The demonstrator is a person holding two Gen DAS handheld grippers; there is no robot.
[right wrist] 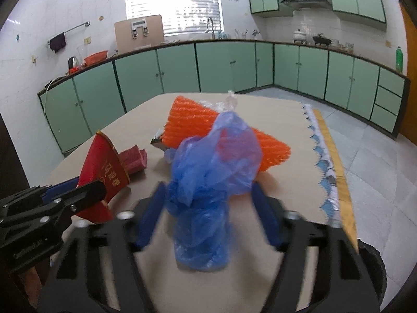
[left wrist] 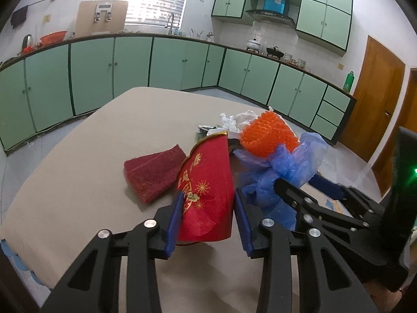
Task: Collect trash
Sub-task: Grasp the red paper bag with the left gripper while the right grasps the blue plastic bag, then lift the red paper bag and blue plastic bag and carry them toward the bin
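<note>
My left gripper (left wrist: 208,216) has its blue pads on both sides of a red paper with gold print (left wrist: 206,190) and holds it tilted up off the table; it also shows in the right wrist view (right wrist: 104,172). My right gripper (right wrist: 208,214) is open around a crumpled blue plastic bag (right wrist: 208,182), its pads blurred and apart from it. The bag also shows in the left wrist view (left wrist: 284,172). An orange foam net (right wrist: 190,125) lies behind the bag. A dark red scouring pad (left wrist: 153,172) lies left of the paper.
White crumpled paper (left wrist: 234,120) and a small wrapper (left wrist: 206,130) lie behind the pile on the beige table (left wrist: 104,143). A patterned cloth edge (right wrist: 325,161) runs along the table's right side. Green kitchen cabinets (left wrist: 104,73) ring the room.
</note>
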